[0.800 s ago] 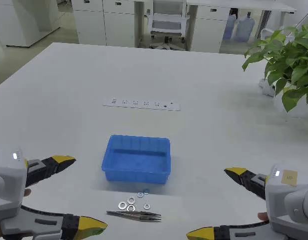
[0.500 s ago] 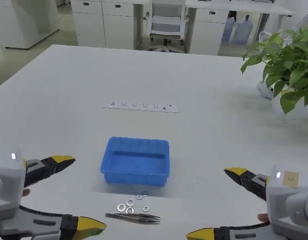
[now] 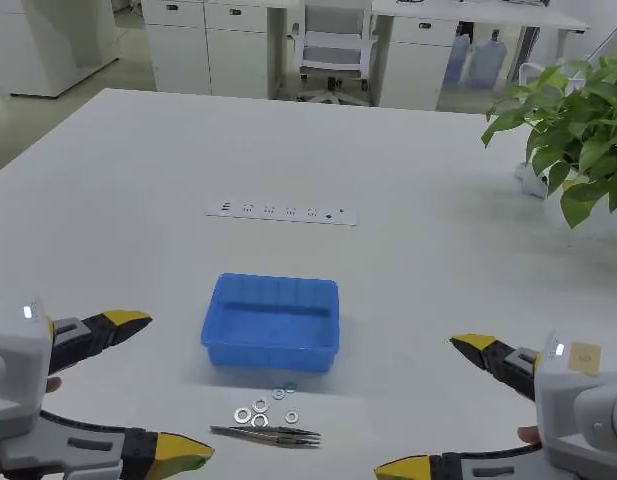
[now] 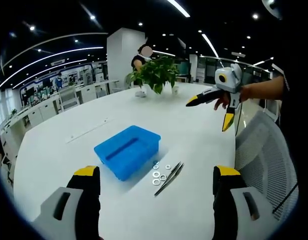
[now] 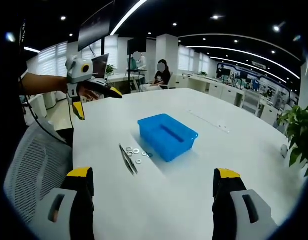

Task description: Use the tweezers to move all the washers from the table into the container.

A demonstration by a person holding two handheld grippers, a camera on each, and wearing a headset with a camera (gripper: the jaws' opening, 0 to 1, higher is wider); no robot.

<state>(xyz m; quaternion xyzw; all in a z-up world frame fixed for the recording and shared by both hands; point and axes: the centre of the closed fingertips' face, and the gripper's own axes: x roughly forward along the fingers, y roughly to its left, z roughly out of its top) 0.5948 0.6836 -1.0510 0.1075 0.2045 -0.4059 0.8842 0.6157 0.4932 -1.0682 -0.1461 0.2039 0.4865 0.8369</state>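
A blue container (image 3: 271, 323) stands on the white table (image 3: 288, 150), with no washers in it. Several silver washers (image 3: 260, 410) lie just in front of it, and metal tweezers (image 3: 266, 433) lie at their near side. The same group appears in the left gripper view as washers (image 4: 160, 174), tweezers (image 4: 169, 177) and container (image 4: 128, 149), and in the right gripper view as washers (image 5: 137, 153), tweezers (image 5: 128, 158) and container (image 5: 167, 135). My left gripper (image 3: 138, 390) hangs open at the lower left. My right gripper (image 3: 443, 405) hangs open at the lower right. Both are held clear of the objects.
A flush socket strip (image 3: 282, 211) lies in the table beyond the container. A potted plant (image 3: 568, 110) stands at the far right. An office chair (image 3: 334, 50) and cabinets stand behind the table. A mesh chair (image 4: 263, 155) stands at the table's near edge.
The picture has shifted a little with the head; the grippers, washers and tweezers have not visibly moved.
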